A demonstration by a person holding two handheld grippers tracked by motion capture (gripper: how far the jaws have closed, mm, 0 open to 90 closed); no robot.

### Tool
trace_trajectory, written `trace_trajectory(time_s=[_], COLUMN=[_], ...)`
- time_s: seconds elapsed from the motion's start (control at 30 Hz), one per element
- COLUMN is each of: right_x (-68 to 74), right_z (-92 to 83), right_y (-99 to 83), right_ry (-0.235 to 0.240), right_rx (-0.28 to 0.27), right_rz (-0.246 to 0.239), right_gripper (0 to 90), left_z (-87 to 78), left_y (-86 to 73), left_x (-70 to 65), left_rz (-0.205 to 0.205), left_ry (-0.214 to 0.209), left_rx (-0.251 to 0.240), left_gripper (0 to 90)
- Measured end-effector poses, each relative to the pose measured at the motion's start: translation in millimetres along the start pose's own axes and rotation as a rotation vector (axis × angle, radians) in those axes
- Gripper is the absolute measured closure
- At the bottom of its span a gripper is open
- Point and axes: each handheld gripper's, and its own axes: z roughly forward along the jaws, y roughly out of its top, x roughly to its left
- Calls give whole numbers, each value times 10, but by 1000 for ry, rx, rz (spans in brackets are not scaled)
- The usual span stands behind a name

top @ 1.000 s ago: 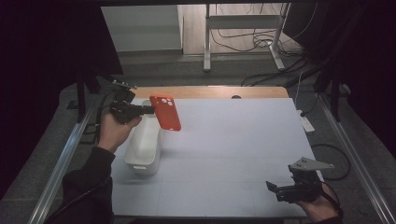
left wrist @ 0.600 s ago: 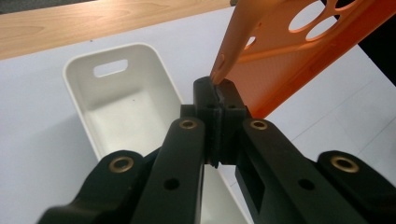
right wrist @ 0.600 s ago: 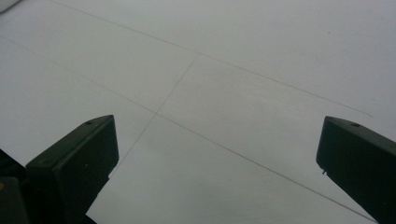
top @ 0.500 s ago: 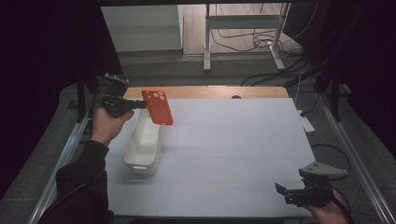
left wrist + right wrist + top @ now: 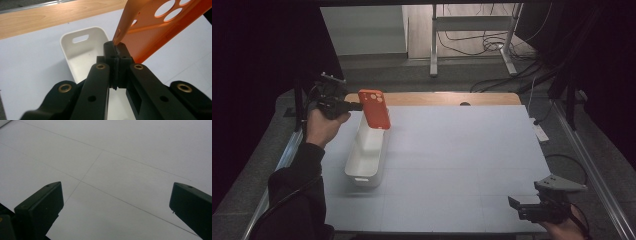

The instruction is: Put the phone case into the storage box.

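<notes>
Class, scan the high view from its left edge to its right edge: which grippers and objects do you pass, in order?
Left gripper → orange phone case, clamped by it above the white tray's far end → right gripper.

I count one orange phone case (image 5: 374, 108) with three round holes in it, one white bin (image 5: 368, 150) with one handle slot showing at its far end, one table (image 5: 462, 165), and my two grippers: the left gripper (image 5: 353, 106) and the right gripper (image 5: 516, 204)
</notes>
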Motion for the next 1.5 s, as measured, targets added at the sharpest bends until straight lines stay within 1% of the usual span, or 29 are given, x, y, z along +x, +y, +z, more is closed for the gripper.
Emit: trace_trajectory(time_s=[0.13,0.43,0.53,0.57,0.83,1.2,1.3,1.5], right_x=[-3,-2,-2,-1,-2,-1,-2,-2], right_z=[-5,-19,-19,-19,-17,-14,-15,-16], right_y=[-3,-11,-11,-11,-11,-11,-12,-13], right_ry=[-7,-10,-8,-7,-6,-4,-3,-2], right_rx=[-4,-16,-16,-16,-14,-11,-12,-11], right_rz=[7,6,5,5,4,0,2,2], right_gripper=[0,0,0,0,0,0,0,0], left_z=[10,56,72,81,153,282,344,418], left_y=[21,63,80,85,114,131,131,118], left_x=[68,169,210,218,296,354,377,399], left_rz=[-17,-33,-38,-46,-55,-75,-80,-86], left_ry=[9,29,41,42,66,70,73,73], left_rx=[-6,-8,-10,-11,-7,-4,3,11], left_gripper=[890,890,890,890,890,890,890,890])
